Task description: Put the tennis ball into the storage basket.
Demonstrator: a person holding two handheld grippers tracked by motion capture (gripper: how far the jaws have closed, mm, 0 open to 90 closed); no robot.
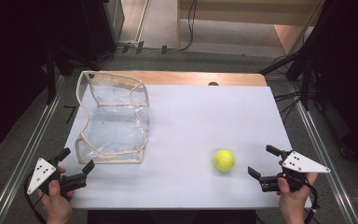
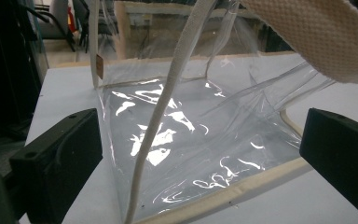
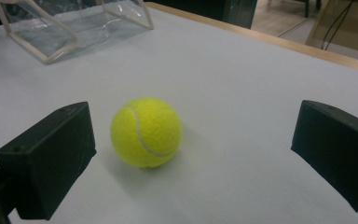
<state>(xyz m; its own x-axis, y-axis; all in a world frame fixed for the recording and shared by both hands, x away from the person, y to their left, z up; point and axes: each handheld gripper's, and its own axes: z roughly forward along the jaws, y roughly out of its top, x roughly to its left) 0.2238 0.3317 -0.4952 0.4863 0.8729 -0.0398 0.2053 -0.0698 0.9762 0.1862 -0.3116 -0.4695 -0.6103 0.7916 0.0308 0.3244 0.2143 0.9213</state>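
Note:
A yellow tennis ball (image 1: 224, 160) rests on the white table sheet (image 1: 200, 116), right of centre near the front. My right gripper (image 1: 264, 161) is open just to the ball's right, jaws pointing at it. In the right gripper view the tennis ball (image 3: 146, 132) lies ahead of the wide-apart jaws, nearer the left one, untouched. A clear plastic bag (image 1: 113, 116) with cream trim stands open at the left of the table. My left gripper (image 1: 77, 159) is open at its near left corner. In the left gripper view the clear bag (image 2: 191, 135) sits right in front of the jaws, its corner edge running down between them.
A strip of wooden tabletop (image 1: 205, 78) shows beyond the sheet's far edge. Metal rails (image 1: 32, 140) run along both sides of the table. Cables (image 1: 289, 100) lie on the floor at the far right. Dark equipment (image 1: 88, 28) stands behind the table.

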